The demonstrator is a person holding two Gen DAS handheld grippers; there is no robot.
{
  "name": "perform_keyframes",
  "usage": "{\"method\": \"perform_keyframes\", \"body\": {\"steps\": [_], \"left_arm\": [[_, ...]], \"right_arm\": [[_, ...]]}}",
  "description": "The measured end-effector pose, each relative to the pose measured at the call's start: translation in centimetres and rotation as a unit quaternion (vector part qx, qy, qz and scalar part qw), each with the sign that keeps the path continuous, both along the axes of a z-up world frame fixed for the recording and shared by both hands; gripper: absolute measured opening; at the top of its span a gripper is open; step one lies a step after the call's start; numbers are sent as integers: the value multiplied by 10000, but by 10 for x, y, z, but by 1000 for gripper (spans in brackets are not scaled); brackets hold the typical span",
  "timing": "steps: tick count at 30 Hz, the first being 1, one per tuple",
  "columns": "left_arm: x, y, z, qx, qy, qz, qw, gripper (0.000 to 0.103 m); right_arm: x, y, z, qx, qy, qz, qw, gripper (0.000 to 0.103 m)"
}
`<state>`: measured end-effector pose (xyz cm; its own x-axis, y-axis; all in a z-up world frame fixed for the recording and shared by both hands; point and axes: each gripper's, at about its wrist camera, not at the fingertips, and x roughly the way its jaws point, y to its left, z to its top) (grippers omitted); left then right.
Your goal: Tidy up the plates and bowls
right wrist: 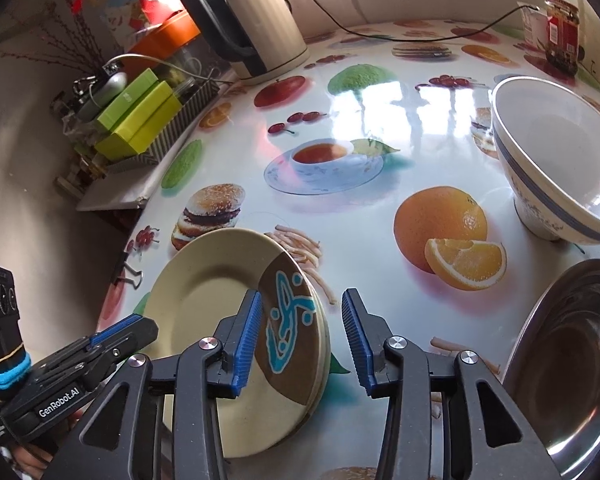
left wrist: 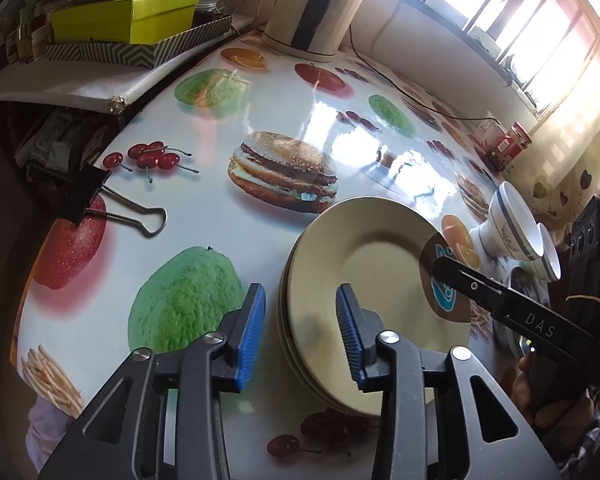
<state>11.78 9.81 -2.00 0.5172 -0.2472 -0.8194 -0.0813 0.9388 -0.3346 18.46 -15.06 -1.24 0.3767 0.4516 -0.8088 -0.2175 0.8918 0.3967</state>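
Observation:
A stack of cream plates (left wrist: pixel 372 280) with a brown and blue patch lies on the fruit-print table; it also shows in the right wrist view (right wrist: pixel 216 320). My left gripper (left wrist: pixel 300 332) is open, its jaws astride the stack's left rim. My right gripper (right wrist: pixel 300 336) is open and empty at the stack's right rim, and shows in the left wrist view (left wrist: pixel 444 264) over the plates' right edge. Two white bowls with blue bands (left wrist: pixel 512 220) stand to the right; one shows in the right wrist view (right wrist: pixel 556 160). A steel plate (right wrist: pixel 572 360) lies at the right.
An electric kettle (left wrist: pixel 316 12) with its cord stands at the back. Green boxes in a tray (left wrist: pixel 128 20) sit on a side shelf at left. A black binder clip (left wrist: pixel 100 200) holds the table cover's left edge. Red jars (left wrist: pixel 508 144) stand near the window.

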Motion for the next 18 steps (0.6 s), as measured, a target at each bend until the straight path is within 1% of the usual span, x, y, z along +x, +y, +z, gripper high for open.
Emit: {"method": "perform_keyframes", "body": {"steps": [8,10,14,18], "left_arm": [[2,1,-10,-240,105,2,9997,39],[2,3,-12,-301,95,76,9995,39],[3,3,-15,-458,103,65,9989,39],[7,-1,-15,-445,97,-3,9990,39]], "right_arm": [[-1,-2,-9,133,130,-2,9998,44],[0,-2,-11,208,174,23,9996,44],[2,-4,-14,398,250,37,9989,44],[4,-3,-16,534,340,72,9980,44]]}}
